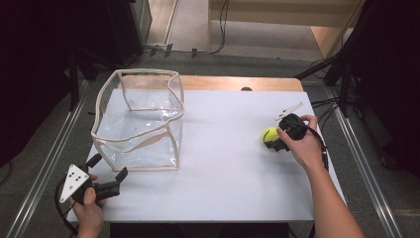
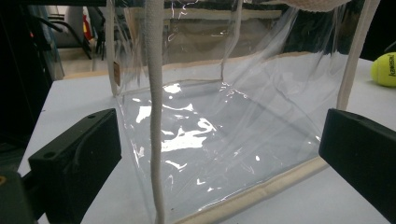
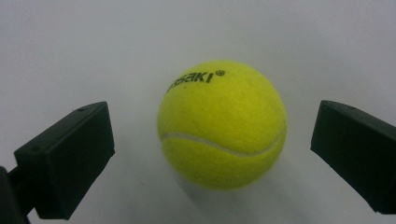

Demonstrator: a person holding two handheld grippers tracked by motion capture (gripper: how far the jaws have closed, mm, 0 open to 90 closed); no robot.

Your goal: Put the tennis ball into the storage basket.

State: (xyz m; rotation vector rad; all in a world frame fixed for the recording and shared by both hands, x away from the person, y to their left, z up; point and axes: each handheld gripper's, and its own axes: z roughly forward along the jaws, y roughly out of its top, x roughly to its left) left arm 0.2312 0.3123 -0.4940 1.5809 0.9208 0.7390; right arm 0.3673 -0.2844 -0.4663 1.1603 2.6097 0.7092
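A yellow tennis ball [image 1: 270,135] [image 3: 222,125] [image 2: 384,69] lies on the white table top [image 1: 228,163] at the right. My right gripper [image 1: 277,143] [image 3: 215,158] is open and hangs just over it, one jaw on either side, with gaps between jaws and ball. A clear plastic bag with cream trim [image 1: 138,121] [image 2: 224,126] stands open at the left. My left gripper [image 1: 106,168] [image 2: 219,163] is open at the table's front left, pointing at the bag's near corner, nothing between its jaws.
The table's wooden back edge [image 1: 237,82] shows behind the white sheet. Metal rails [image 1: 44,168] run down both sides of the table, and cables [image 1: 327,106] lie at the right. The sheet between bag and ball is bare.
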